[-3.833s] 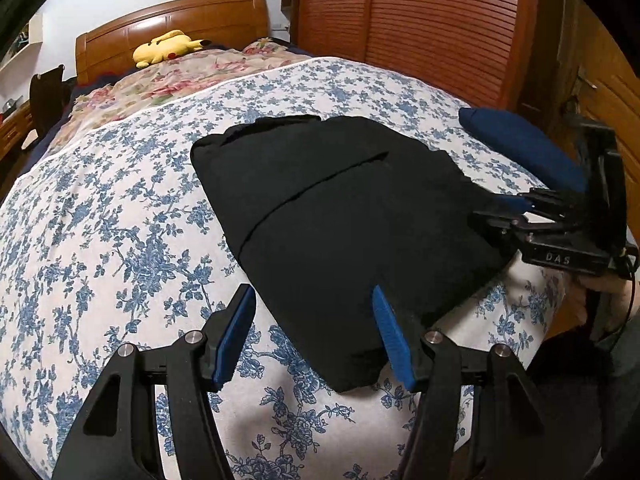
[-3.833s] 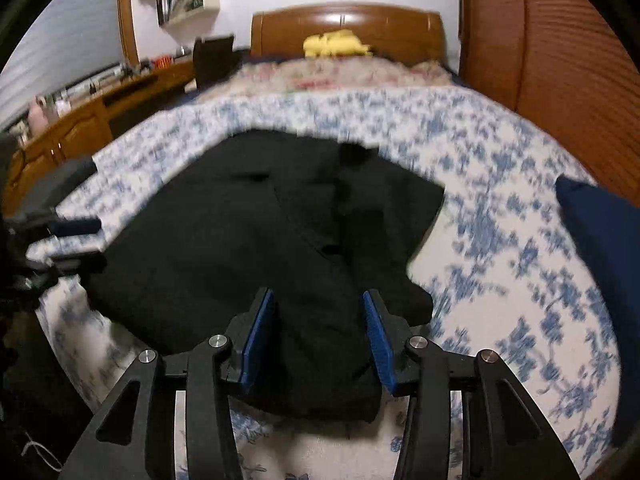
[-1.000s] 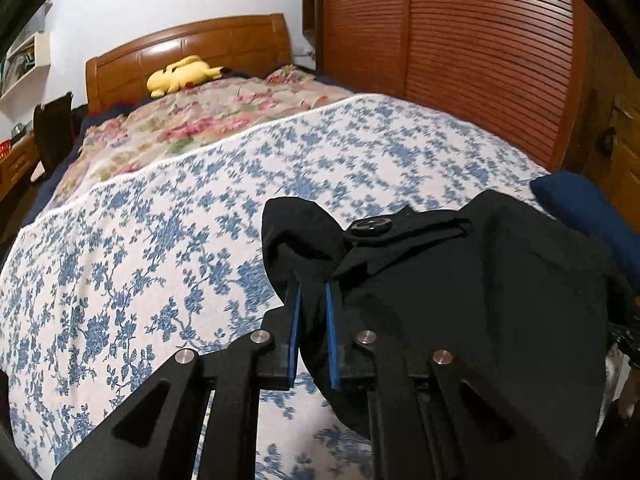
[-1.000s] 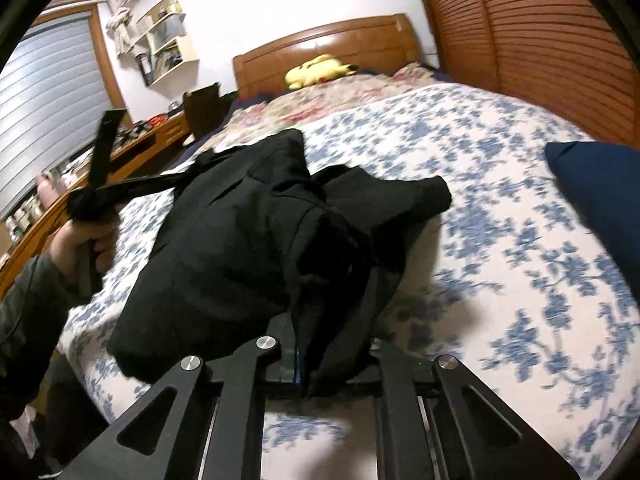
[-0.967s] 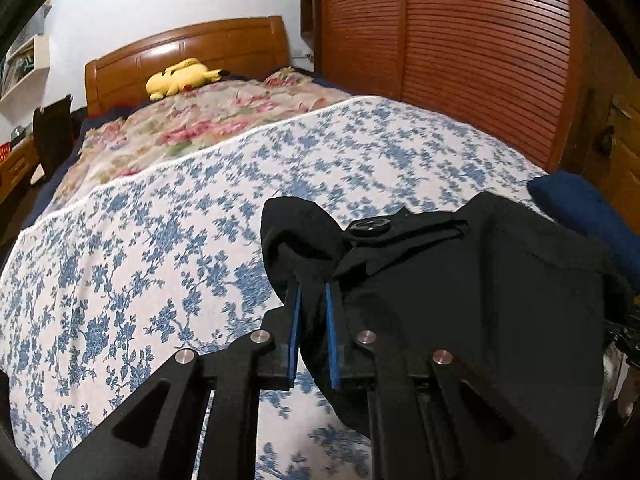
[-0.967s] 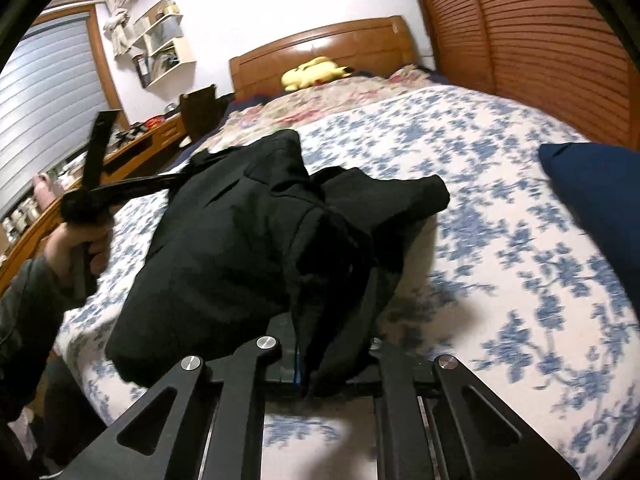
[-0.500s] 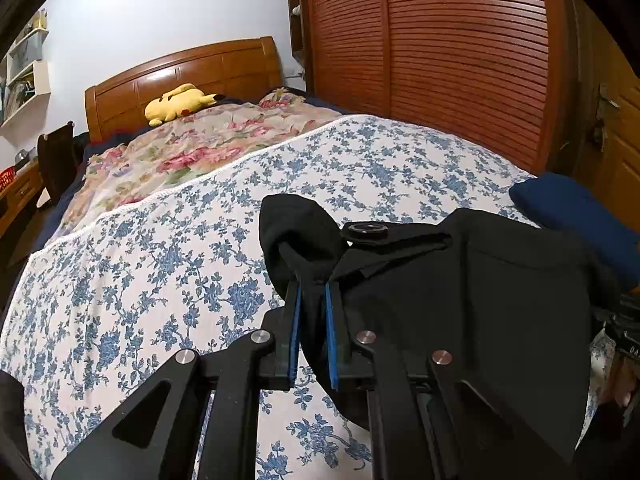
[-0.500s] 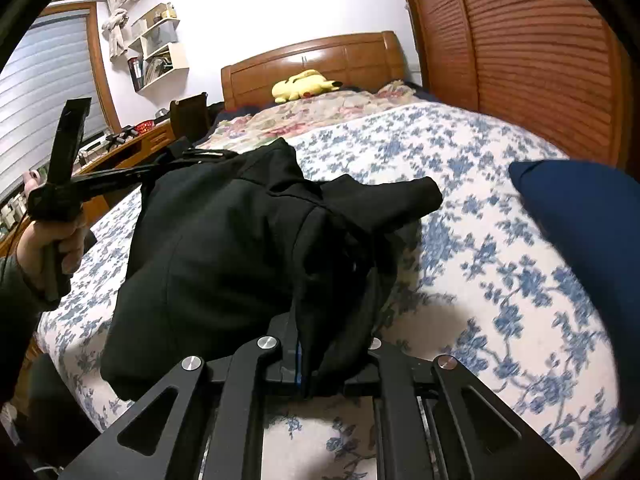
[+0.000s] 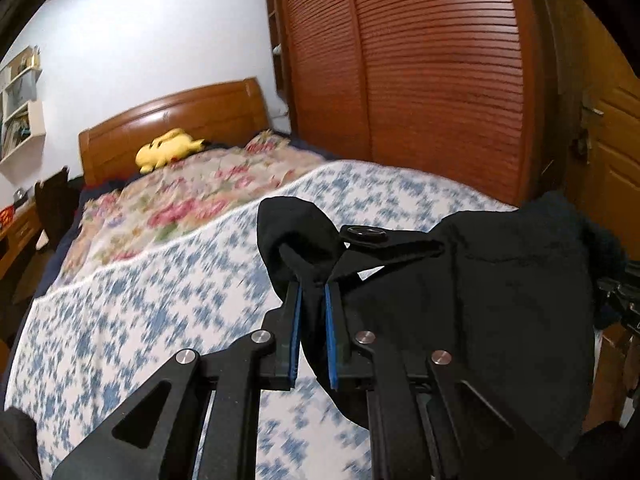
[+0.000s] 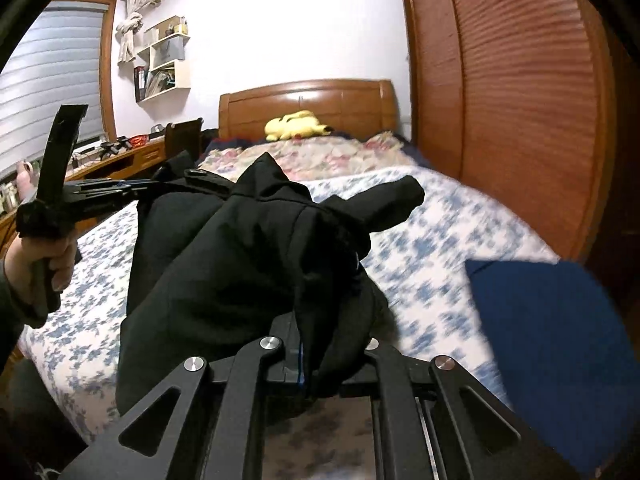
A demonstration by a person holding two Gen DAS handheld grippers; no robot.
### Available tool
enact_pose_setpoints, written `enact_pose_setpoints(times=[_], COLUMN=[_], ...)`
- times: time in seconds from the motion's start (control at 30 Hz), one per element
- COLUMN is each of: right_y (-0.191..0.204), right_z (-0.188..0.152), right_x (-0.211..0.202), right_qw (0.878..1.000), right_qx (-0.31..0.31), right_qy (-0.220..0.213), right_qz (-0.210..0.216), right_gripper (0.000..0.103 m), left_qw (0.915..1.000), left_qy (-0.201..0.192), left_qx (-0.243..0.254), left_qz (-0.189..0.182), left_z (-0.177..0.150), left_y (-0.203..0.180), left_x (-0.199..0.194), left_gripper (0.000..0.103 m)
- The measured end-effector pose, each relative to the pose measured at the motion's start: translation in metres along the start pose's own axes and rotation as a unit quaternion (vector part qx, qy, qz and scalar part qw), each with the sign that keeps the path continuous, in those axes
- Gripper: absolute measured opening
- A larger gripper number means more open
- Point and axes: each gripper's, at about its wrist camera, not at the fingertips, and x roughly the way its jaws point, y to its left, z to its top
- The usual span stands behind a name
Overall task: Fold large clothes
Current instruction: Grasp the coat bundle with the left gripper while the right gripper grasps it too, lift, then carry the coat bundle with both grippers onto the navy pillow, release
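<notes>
A large black garment (image 9: 500, 300) hangs between my two grippers, lifted off the blue-flowered bedspread (image 9: 160, 280). My left gripper (image 9: 311, 292) is shut on one bunched corner of it, the cloth pinched between the blue pads. In the right wrist view the black garment (image 10: 240, 272) drapes over my right gripper (image 10: 316, 344), which is shut on a thick fold; the fingertips are buried in cloth. The left gripper (image 10: 132, 188), held by a hand, shows at the left in the right wrist view, gripping the far corner.
A dark blue pillow (image 10: 552, 344) lies on the bed at the right. A yellow plush toy (image 9: 168, 152) rests by the wooden headboard (image 10: 308, 104). Slatted wardrobe doors (image 9: 420, 80) line the right side. A desk and shelves (image 10: 160, 64) stand at the left.
Both grippers have risen with the garment, lifting more of it off the bed. The bed sits lower in both views, and more wall and wardrobe show.
</notes>
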Motion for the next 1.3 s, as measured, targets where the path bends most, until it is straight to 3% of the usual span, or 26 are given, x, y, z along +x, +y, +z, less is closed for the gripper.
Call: enact_pose_setpoints(times=[0.37,0.63,0.73,0.9,1.0,1.1,1.2,1.3], right_y=[-0.096,-0.172,-0.194,-0.213,-0.216,-0.212,-0.209,-0.193], right_z=[0.038,0.005,-0.02,-0.053,-0.05,-0.037,-0.034,-0.026], right_x=[-0.094,-0.157,-0.16,-0.155,-0.156,-0.168,-0.191,-0.208], right_qw=[0.988,0.968,0.965,0.96,0.958,0.96,0.956,0.954], right_qx=[-0.05,-0.014,0.014,0.045,0.065,0.095,0.096,0.077], right_qy=[-0.033,-0.008,0.025,0.084,0.095,0.087,0.062,0.038], right_qz=[-0.141,-0.251,-0.262,-0.264,-0.262,-0.247,-0.269,-0.288], right_gripper=[0.008,0.008,0.008,0.012,0.028,0.042,0.055,0.06], left_qw=[0.9954,0.9864,0.9849,0.9863,0.9854,0.9838,0.9819,0.9789], left_qy=[-0.055,-0.045,-0.026,0.008,0.022,0.028,0.027,0.036], left_qx=[0.032,0.062,0.081,0.075,0.063,0.068,0.066,0.064], left_qz=[-0.071,-0.146,-0.15,-0.147,-0.156,-0.164,-0.175,-0.191], left_z=[0.089,0.112,0.104,0.091,0.084,0.073,0.063,0.053], left_y=[-0.128,-0.257,-0.288,-0.293,-0.278,-0.271,-0.257,-0.249], left_x=[0.032,0.075,0.096,0.116,0.116,0.109,0.099,0.089], left_gripper=[0.011,0.011,0.012,0.015,0.021,0.029,0.039,0.043])
